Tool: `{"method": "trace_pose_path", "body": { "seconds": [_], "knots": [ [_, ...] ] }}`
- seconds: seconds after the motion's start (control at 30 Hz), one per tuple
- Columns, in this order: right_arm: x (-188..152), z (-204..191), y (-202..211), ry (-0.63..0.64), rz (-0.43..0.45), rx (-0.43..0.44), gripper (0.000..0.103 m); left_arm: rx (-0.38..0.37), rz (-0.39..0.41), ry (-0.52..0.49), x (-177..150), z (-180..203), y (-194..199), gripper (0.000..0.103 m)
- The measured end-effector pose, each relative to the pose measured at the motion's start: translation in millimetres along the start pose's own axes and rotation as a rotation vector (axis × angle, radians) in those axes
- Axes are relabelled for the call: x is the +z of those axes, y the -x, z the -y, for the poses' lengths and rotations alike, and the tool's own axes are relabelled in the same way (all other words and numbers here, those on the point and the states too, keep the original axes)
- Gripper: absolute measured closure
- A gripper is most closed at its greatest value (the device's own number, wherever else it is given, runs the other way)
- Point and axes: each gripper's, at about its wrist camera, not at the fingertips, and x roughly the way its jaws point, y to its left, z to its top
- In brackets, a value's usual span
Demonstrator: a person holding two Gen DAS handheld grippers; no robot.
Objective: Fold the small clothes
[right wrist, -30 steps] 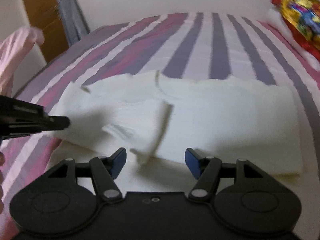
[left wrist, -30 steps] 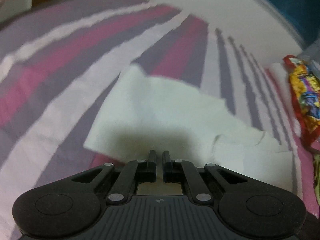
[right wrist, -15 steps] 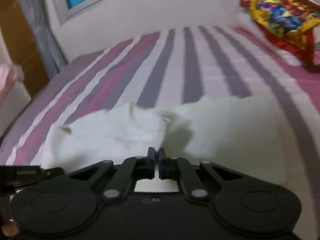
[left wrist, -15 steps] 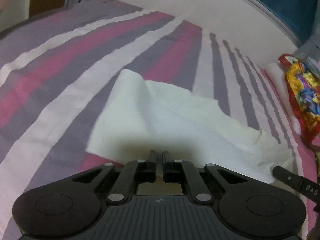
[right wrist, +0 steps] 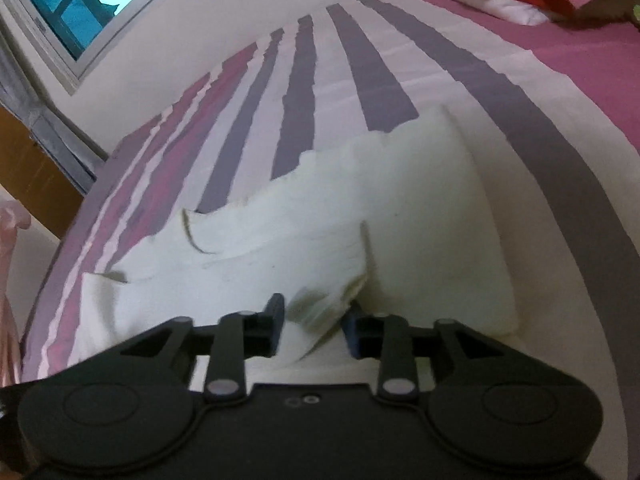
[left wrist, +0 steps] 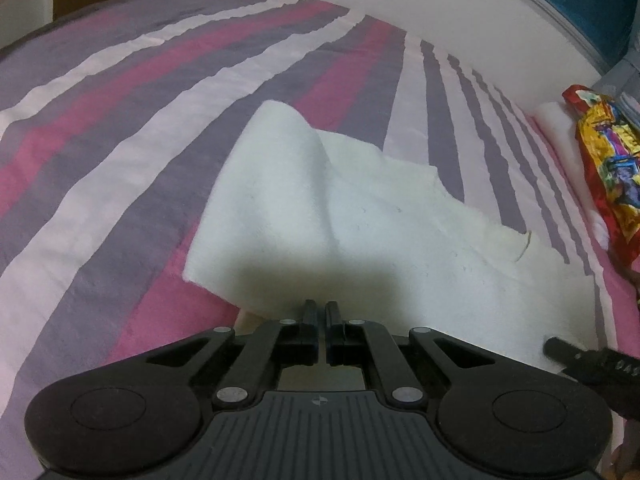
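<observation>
White, soft cotton garment (left wrist: pixel 360 236) lies spread on the pink, purple and white striped bedsheet (left wrist: pixel 120 128), directly ahead of both tongs. The left tongs (left wrist: pixel 321 322) are clenched at its near edge; whether cloth is pinched cannot be told. The right tongs (right wrist: pixel 314 322) have just been opening, a folded flap of the garment between the parted jaws.
</observation>
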Motion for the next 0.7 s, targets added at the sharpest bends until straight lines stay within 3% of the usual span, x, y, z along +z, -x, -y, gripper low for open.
{"method": "trace_pose_path", "body": {
  "seconds": [0.07, 0.1, 0.23, 0.37, 0.43, 0.5, 0.6, 0.63, 0.67, 0.7],
  "knots": [
    [0.0, -8.1, -1.1, 0.034, -0.004, -0.012, 0.093, -0.001, 0.014, 0.0, -1.0, 3.2, 3.0, 0.1],
    [0.5, -11.6, -1.4, 0.054, 0.002, -0.02, 0.096, -0.004, 0.02, 0.001, -0.1, 3.8, 4.2, 0.1],
    [4.9, -25.0, 13.7, 0.177, 0.071, -0.066, 0.096, -0.028, 0.071, -0.005, 8.5, 11.1, 12.8, 0.1],
    [9.8, -17.9, 26.9, 0.243, 0.118, -0.149, 0.096, -0.017, 0.048, -0.008, 19.2, 18.4, -5.7, 0.1],
    [10.3, -8.6, 20.2, 0.234, 0.073, -0.164, 0.096, 0.01, 0.002, 0.024, 18.0, 13.8, -22.8, 0.1],
    [5.8, -4.0, 12.5, 0.255, 0.052, -0.199, 0.096, -0.005, 0.002, 0.056, 16.7, 9.0, -22.8, 0.1],
    [5.0, -1.5, 9.4, 0.277, 0.054, -0.233, 0.095, -0.008, 0.019, 0.027, 19.3, 13.7, -12.8, 0.1],
    [5.9, -1.1, 10.3, 0.276, 0.061, -0.24, 0.094, -0.004, 0.036, 0.018, 20.9, 15.4, -8.9, 0.1],
    [6.0, -2.4, 11.9, 0.284, 0.079, -0.264, 0.085, -0.01, 0.047, 0.021, 22.7, 15.8, -6.6, 0.1],
    [6.3, -1.2, 15.0, 0.289, 0.095, -0.286, 0.083, -0.024, 0.053, 0.025, 26.3, 16.6, -5.7, 0.1]
  ]
}}
